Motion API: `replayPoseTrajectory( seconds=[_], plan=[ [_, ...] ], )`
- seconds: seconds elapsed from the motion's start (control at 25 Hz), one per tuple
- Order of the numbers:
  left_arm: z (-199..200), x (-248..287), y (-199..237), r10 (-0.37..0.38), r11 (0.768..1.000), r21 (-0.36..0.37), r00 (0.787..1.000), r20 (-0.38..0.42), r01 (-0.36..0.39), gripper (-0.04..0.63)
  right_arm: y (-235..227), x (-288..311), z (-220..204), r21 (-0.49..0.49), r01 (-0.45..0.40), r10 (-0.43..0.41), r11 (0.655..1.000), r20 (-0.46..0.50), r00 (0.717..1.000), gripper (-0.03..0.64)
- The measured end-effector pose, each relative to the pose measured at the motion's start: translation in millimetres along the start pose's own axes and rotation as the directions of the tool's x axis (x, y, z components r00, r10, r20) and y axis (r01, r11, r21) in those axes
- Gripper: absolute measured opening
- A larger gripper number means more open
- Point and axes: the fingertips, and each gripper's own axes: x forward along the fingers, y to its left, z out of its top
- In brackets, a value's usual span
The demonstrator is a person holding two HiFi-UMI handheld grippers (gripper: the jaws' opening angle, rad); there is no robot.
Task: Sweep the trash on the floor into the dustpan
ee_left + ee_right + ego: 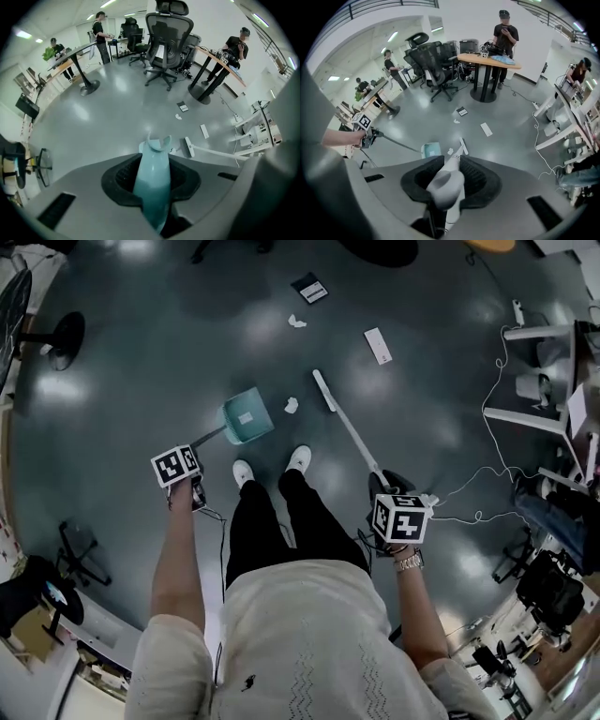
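Note:
My left gripper (187, 472) is shut on the long handle of a teal dustpan (248, 415), which rests on the grey floor just ahead of the person's shoes. That teal handle (152, 185) fills the gap between the jaws. My right gripper (399, 514) is shut on a white broom handle (445, 185). Its broom head (323, 390) sits on the floor to the right of the dustpan. A crumpled paper (292, 406) lies between the pan and the broom head. Farther out lie another crumpled scrap (297, 322), a white card (378, 345) and a dark booklet (309, 287).
Office chairs (164, 47) and a round desk (487, 61) stand beyond the trash, with people at the desks. White table legs (530, 418) and loose cables (473, 488) crowd the right side. A fan base (61, 338) stands at the far left.

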Motion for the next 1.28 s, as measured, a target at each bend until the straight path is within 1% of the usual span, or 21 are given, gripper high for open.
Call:
replayPoseTrajectory(
  seconds=[0.12, 0.2, 0.24, 0.32, 0.48, 0.56, 0.64, 0.72, 0.8, 0.92, 1.0, 1.08, 1.2, 1.28],
  plan=[
    [17, 5, 2, -0.023, 0.998, 0.051, 1.0, -0.006, 0.023, 0.098, 29, 3, -5, -0.051, -0.002, 0.001, 0.999, -0.031, 1.0, 0.109],
    [22, 9, 8, -0.032, 0.996, 0.088, 0.999, -0.016, 0.033, 0.098, 53, 6, -9, -0.087, 0.004, -0.008, 0.996, -0.045, 0.999, 0.11],
    [23, 11, 10, -0.036, 0.994, 0.101, 0.999, -0.018, 0.037, 0.098, 64, 8, -12, -0.093, 0.005, -0.01, 0.996, -0.05, 0.999, 0.109],
    [23, 14, 13, -0.046, 0.993, 0.112, 0.999, -0.021, 0.048, 0.098, 88, 10, -17, -0.076, 0.004, -0.008, 0.997, -0.055, 0.998, 0.11],
    [23, 18, 23, -0.083, 0.985, 0.146, 0.996, -0.044, 0.089, 0.098, 147, 6, -19, 0.026, -0.032, 0.033, 0.999, -0.058, 0.998, 0.11],
    [21, 23, 27, -0.106, 0.979, 0.165, 0.991, -0.075, 0.118, 0.098, 180, 7, -16, 0.077, -0.074, 0.079, 0.994, -0.061, 0.995, 0.11],
    [17, 29, 30, -0.126, 0.975, 0.17, 0.986, -0.109, 0.143, 0.098, 208, 9, -11, 0.135, -0.129, 0.138, 0.982, -0.061, 0.989, 0.11],
    [18, 30, 35, -0.142, 0.976, 0.147, 0.983, -0.116, 0.158, 0.098, 231, 10, -4, 0.212, -0.171, 0.185, 0.962, -0.051, 0.981, 0.11],
    [24, 31, 42, -0.156, 0.98, 0.105, 0.983, -0.1, 0.166, 0.098, 240, 10, 5, 0.281, -0.178, 0.197, 0.943, -0.038, 0.98, 0.11],
    [37, 32, 54, -0.172, 0.981, 0.077, 0.982, -0.083, 0.179, 0.098, 239, 6, 24, 0.325, -0.159, 0.173, 0.932, -0.014, 0.985, 0.11],
    [46, 28, 62, -0.183, 0.98, 0.058, 0.98, -0.08, 0.188, 0.098, 224, -5, 40, 0.357, -0.145, 0.15, 0.923, 0.014, 0.989, 0.11],
    [57, 23, 66, -0.198, 0.979, 0.026, 0.977, -0.08, 0.201, 0.098, 192, -20, 63, 0.407, -0.132, 0.118, 0.904, 0.06, 0.991, 0.109],
    [75, 20, 66, -0.216, 0.976, -0.003, 0.973, -0.087, 0.217, 0.098, 134, -40, 104, 0.486, -0.13, 0.067, 0.864, 0.144, 0.987, 0.109],
    [89, 18, 63, -0.22, 0.975, -0.005, 0.972, -0.082, 0.22, 0.098, 104, -49, 130, 0.495, -0.13, 0.042, 0.859, 0.183, 0.982, 0.109]
  ],
)
